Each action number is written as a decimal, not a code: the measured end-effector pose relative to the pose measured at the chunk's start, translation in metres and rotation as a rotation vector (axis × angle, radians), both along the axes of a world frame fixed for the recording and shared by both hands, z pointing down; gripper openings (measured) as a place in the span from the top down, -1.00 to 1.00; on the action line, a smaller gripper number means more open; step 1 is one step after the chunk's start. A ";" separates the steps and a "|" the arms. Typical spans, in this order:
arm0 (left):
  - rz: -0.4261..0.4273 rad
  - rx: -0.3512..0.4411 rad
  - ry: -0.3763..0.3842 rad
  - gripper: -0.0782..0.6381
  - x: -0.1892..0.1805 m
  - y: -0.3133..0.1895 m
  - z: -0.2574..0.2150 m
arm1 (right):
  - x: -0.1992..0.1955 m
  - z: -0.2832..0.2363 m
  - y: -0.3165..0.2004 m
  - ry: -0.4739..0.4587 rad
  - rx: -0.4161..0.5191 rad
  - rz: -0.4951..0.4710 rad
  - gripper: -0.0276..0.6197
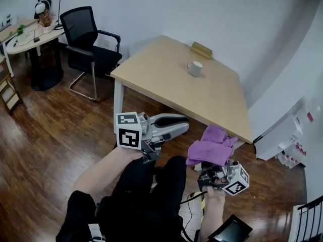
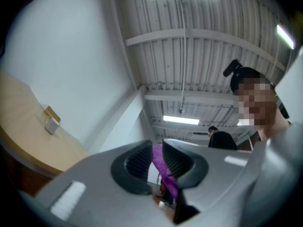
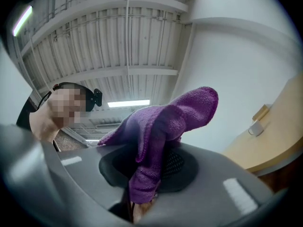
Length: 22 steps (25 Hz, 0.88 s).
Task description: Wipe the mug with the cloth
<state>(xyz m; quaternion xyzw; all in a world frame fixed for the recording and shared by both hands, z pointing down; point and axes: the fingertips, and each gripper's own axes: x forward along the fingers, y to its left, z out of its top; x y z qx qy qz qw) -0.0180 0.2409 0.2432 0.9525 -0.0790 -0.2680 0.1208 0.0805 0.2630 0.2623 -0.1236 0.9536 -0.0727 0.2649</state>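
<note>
Your right claw (image 3: 149, 167) is shut tight on one purple cloth (image 3: 165, 117). The cloth is pinched between the two jaws, and the rest of it flops up and over the top. From your head, that claw (image 1: 206, 169) sits low, near your knees, with the cloth (image 1: 212, 145) bunched up above it.

Your left claw (image 2: 157, 160) has its two jaws pressed close together, with just a thin slit between them. It holds nothing; the purple in the slit is the cloth farther off. This claw (image 1: 184, 127) is up beside the cloth but not touching it.

There is one white mug (image 1: 195, 68). It stands upright on the one big wooden table (image 1: 151, 69), well apart from both claws. One small wooden block (image 1: 201, 50) lies just behind it. One black chair (image 1: 88, 44) stands by the table's left side.
</note>
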 end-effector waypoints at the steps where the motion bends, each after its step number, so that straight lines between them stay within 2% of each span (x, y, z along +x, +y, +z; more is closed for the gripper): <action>1: 0.002 0.006 -0.001 0.59 0.002 0.004 -0.001 | 0.002 -0.001 0.004 -0.004 0.010 0.004 0.65; 9: 0.007 0.006 -0.020 0.59 0.019 0.024 0.003 | 0.018 0.009 0.019 -0.033 0.007 0.014 0.65; 22: 0.004 -0.004 -0.009 0.61 0.020 0.021 0.001 | 0.018 0.007 0.021 -0.029 0.030 0.056 0.65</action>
